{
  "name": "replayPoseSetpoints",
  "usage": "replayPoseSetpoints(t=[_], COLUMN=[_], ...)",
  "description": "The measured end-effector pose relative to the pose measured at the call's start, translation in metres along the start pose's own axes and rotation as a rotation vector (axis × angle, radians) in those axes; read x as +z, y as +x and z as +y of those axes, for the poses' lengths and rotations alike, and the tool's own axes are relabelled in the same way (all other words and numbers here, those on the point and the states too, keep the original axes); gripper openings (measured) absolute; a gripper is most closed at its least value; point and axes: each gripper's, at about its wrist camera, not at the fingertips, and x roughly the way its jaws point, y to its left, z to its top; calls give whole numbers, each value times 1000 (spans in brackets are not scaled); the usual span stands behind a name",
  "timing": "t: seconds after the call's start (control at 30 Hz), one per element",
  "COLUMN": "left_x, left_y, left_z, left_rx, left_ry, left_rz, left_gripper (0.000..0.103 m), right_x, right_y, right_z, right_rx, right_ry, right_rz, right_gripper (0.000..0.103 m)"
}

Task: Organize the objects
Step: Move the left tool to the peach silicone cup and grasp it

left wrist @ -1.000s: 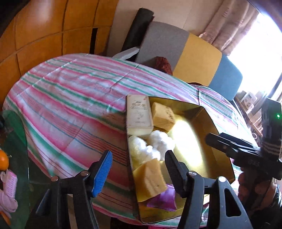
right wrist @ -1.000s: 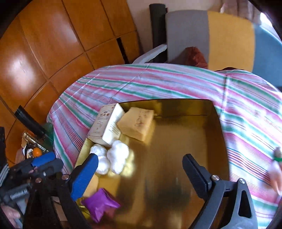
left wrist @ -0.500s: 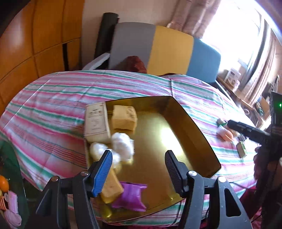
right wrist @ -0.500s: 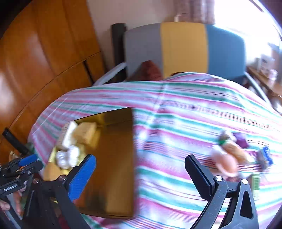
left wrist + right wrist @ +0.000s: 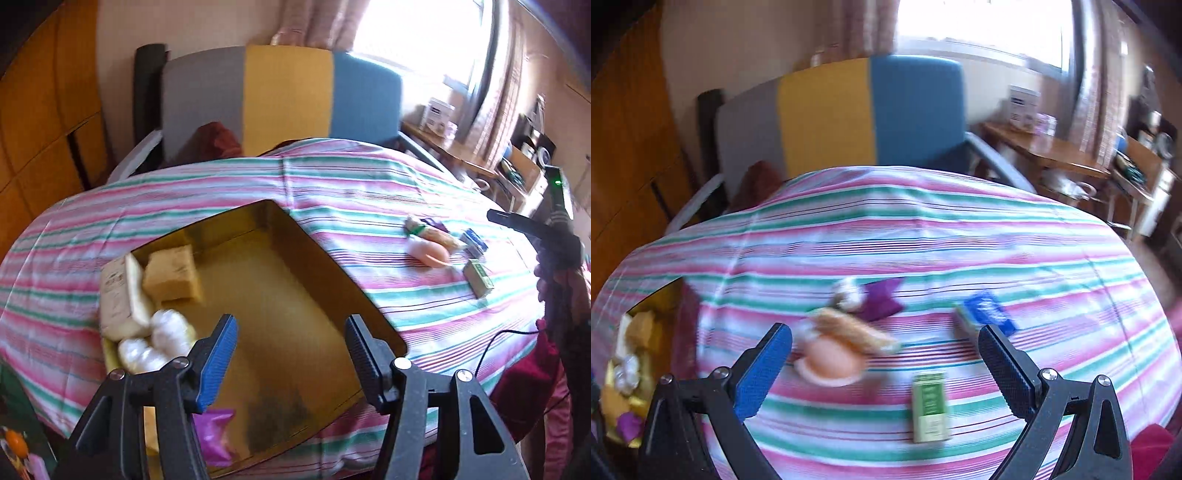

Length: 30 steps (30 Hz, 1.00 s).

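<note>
Black plastic fingers, one faced with a ribbed blue pad, are standing apart on the left gripper [image 5: 288, 354] in the left wrist view, gripping nothing and touching nothing. Beneath them a shiny gold metal tray [image 5: 369, 310] with angled walls is lying on the pink, green and white striped tablecloth [image 5: 207, 192]. Along the tray's left side six things are sitting close together: one cream cardboard box [image 5: 120, 295], one porous tan sponge block [image 5: 171, 273] beside it, two fluffy white cotton balls [image 5: 155, 343], a second tan block mostly hidden behind the finger, and one crinkled purple wrapper [image 5: 216, 432]. To the right, well apart from the tray, a small cluster of loose items is lying on the cloth.

Over in the right wrist view, the right gripper [image 5: 884, 354] is hanging with its jaws spread wide and empty above that cluster. Though blurred, six pieces are showing here: one rounded peach-coloured plush piece [image 5: 831, 363], one tan bread-like roll [image 5: 857, 332] touching it, one purple cloth scrap [image 5: 881, 301], one small white lump [image 5: 849, 291], one blue packet [image 5: 988, 312] and one flat green cardboard box [image 5: 931, 406] nearest the camera.
</note>
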Motion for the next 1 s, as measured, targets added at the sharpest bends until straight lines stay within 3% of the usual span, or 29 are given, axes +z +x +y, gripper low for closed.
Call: replayPoseSetpoints(t=[0.13, 0.27, 0.4, 0.47, 0.8, 1.0], left_x=[13, 28, 42, 49, 60, 59], left_y=[7, 19, 43, 60, 148, 203], left_z=[-26, -55, -85, -99, -156, -162], left_rx=[-42, -92, -163, -233, -357, -419], left_ry=[45, 83, 92, 59, -63, -284], left_rz=[9, 27, 86, 142, 327, 399], left_gripper=[61, 61, 57, 54, 49, 50], right_x=[-10, -19, -22, -22, -22, -21], right_y=[17, 24, 27, 26, 24, 26], right_z=[-58, -96, -104, -103, -95, -95], right_rx=[-62, 4, 27, 34, 65, 88], right_ry=[159, 374, 433, 435, 402, 403], right_rz=[14, 47, 64, 62, 53, 60], right_gripper=[102, 101, 101, 101, 101, 101])
